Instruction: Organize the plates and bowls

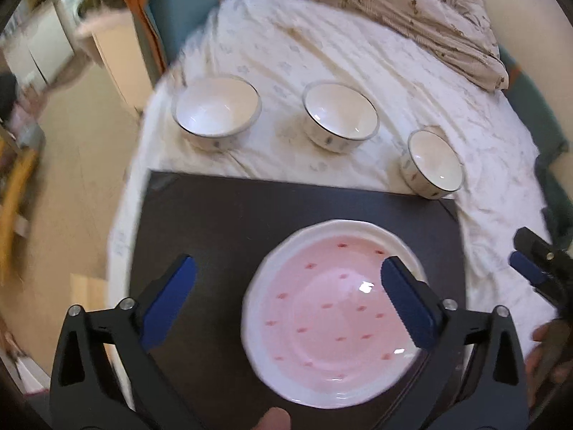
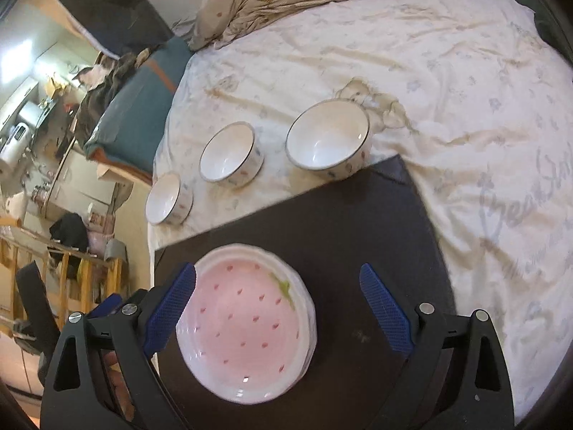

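Left gripper [image 1: 288,295] and right gripper [image 2: 277,304] spread wide, holding nothing. Pink plate [image 1: 335,313] on dark board [image 1: 222,222], under the fingers. Three bowls [image 1: 340,116] beyond board's far edge. Plate rim blurred.

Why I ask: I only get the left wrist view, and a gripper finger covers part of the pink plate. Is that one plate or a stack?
Observer: In the right wrist view the pink plate shows layered rims along its right edge, so it looks like a stack. I cannot count them.
Operator: Any marking where my finger blocks it?
Observer: Yes, a green leaf mark sits just inside the rim on the far right side.
Operator: Is the right gripper gripping it?
Observer: No. The right gripper stands open with its fingers spread wide, and neither pad presses on the plate.
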A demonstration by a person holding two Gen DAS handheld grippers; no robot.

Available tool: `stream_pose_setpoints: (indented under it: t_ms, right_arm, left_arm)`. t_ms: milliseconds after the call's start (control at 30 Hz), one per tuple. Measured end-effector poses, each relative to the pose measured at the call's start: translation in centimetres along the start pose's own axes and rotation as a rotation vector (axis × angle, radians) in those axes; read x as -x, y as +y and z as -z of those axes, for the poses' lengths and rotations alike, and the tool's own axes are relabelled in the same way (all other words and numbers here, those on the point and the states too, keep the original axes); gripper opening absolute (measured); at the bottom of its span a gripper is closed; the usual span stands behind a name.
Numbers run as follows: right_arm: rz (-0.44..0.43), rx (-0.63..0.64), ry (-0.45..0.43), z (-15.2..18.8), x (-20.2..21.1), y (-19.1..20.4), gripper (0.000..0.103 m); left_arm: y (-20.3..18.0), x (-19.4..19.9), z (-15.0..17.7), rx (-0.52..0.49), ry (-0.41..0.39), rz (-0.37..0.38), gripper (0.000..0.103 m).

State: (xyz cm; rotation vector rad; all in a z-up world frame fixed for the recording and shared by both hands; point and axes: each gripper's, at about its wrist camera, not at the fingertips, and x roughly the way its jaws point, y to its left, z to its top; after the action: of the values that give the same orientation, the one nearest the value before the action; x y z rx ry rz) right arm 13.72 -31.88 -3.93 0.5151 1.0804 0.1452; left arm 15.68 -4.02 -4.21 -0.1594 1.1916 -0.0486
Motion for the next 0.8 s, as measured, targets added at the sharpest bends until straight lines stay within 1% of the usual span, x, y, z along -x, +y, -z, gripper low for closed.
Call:
stream_pose_setpoints:
  t_ms: [67, 133, 233, 300, 400, 467, 567, 667, 733, 767, 800]
  right_arm:
    - [0.004, 0.007, -0.01, -1.2, -0.1, -0.2, 0.096]
    - [0.015, 0.021, -0.021, -2.3, -0.3, -0.5, 0.096]
    - [0.038, 0.042, -0.043, -3.8, -0.6, -0.8, 0.096]
    - [0.054, 0.036, -0.054, -4.8, -0.9, -1.5, 0.095]
    - [0.051, -0.034, -0.047, -6.0, -1.5, -3.3, 0.096]
    - [0.048, -0.085, -0.035, -6.5, -2.0, -4.6, 0.096]
    - [0.021, -0.208, 0.003, -6.8, -3.1, -6.9, 0.096]
    - [-0.004, -0.293, 0.046, -7.0, -4.8, -8.5, 0.095]
    - [0.023, -0.304, 0.074, -7.2, -6.2, -9.1, 0.087]
    - [0.037, -0.307, 0.088, -7.4, -6.9, -9.3, 0.08]
    - [0.041, -0.313, 0.103, -7.7, -7.7, -9.5, 0.076]
  left_arm:
    - [-0.8, -0.4, -0.8, 0.005, 0.008, 0.004, 0.102]
    - [-2.1, -0.6, -1.7, -0.036, -0.008, -0.031, 0.102]
    - [-4.6, -1.1, -3.1, -0.136, -0.027, -0.109, 0.102]
    - [-5.4, -1.5, -3.9, -0.134, -0.027, -0.115, 0.102]
    - [-6.0, -2.2, -5.2, -0.104, -0.013, -0.09, 0.102]
    - [-6.6, -3.0, -5.8, -0.105, -0.005, -0.094, 0.102]
    - [-7.6, -4.1, -6.4, -0.114, -0.001, -0.094, 0.102]
    - [-8.6, -5.4, -6.7, -0.123, 0.025, -0.085, 0.102]
    - [-9.0, -6.1, -6.7, -0.13, 0.035, -0.078, 0.102]
    - [-9.2, -6.4, -6.7, -0.134, 0.036, -0.074, 0.101]
    - [-9.3, -6.6, -6.7, -0.137, 0.037, -0.073, 0.101]
